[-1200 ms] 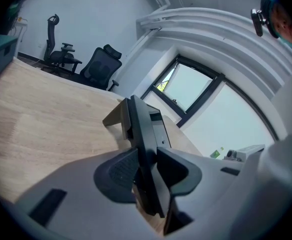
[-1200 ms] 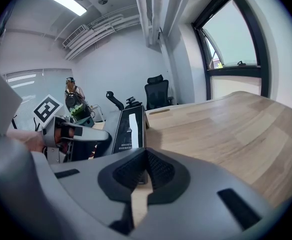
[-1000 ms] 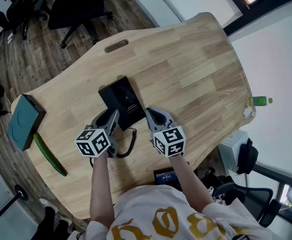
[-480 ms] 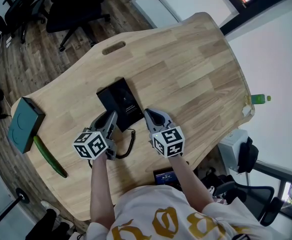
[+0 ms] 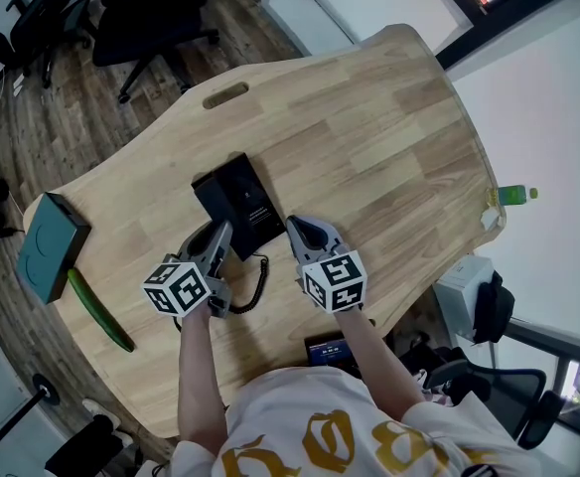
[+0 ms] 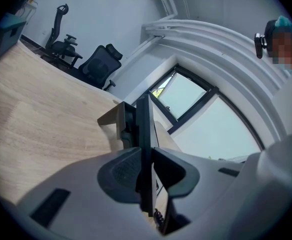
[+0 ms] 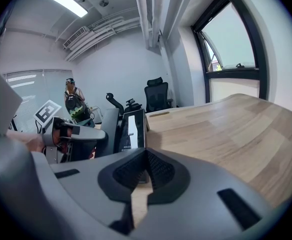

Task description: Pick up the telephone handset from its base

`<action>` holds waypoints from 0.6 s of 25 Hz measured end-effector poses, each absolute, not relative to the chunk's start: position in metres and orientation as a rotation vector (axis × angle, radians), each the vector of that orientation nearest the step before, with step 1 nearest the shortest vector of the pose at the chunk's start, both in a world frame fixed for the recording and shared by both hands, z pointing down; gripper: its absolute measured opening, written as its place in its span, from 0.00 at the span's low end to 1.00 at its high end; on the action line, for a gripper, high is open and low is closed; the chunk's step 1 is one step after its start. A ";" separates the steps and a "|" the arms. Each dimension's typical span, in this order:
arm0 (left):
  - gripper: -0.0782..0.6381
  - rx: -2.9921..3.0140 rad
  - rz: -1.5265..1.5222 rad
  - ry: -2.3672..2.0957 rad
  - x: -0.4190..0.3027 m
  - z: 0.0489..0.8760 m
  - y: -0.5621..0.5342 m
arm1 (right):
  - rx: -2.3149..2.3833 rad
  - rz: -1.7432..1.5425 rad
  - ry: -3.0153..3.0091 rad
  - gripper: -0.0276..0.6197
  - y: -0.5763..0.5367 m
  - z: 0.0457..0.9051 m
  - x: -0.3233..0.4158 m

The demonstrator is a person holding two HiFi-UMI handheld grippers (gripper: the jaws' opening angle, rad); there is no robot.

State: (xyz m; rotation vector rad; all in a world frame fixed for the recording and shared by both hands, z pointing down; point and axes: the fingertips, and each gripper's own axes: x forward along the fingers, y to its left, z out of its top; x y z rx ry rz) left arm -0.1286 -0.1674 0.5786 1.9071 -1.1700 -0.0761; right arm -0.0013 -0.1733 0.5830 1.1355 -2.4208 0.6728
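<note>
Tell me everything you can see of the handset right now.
The handset is black, plastic by its look, at the near left side of the black phone on the wooden desk. In the left gripper view it shows edge-on as a thin dark slab. The left claw has just been closing and both pads press on it. A coiled black cord lies on the desk beside it.

This is an office: a big wooden table point(image 5: 369, 117) has a black desk phone point(image 5: 238, 202) on it, black office chairs point(image 5: 156, 8) on wheels stand on the wood floor point(image 5: 81, 112) past the table's far end, and a tall window point(image 7: 231, 39) is beside the table.
</note>
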 end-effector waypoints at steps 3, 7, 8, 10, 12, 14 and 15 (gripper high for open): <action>0.22 1.911 -0.093 -1.154 -0.128 0.576 -0.166 | 1.139 0.671 -2.416 0.05 -0.173 0.583 0.002; 0.21 1.853 -0.167 -1.128 -0.133 0.577 -0.167 | 1.140 0.673 -2.414 0.05 -0.173 0.584 0.003; 0.21 1.842 -0.172 -1.124 -0.134 0.579 -0.167 | 1.140 0.673 -2.415 0.05 -0.172 0.584 0.003; 0.21 1.832 -0.174 -1.116 -0.136 0.581 -0.166 | 1.139 0.674 -2.418 0.05 -0.172 0.584 0.002; 0.21 1.824 -0.179 -1.116 -0.138 0.581 -0.166 | 1.137 0.676 -2.418 0.05 -0.172 0.584 0.002; 0.21 1.817 -0.189 -1.119 -0.138 0.580 -0.167 | 1.136 0.678 -2.421 0.05 -0.173 0.583 0.002; 0.21 1.816 -0.192 -1.118 -0.138 0.580 -0.168 | 1.136 0.678 -2.424 0.05 -0.174 0.582 0.002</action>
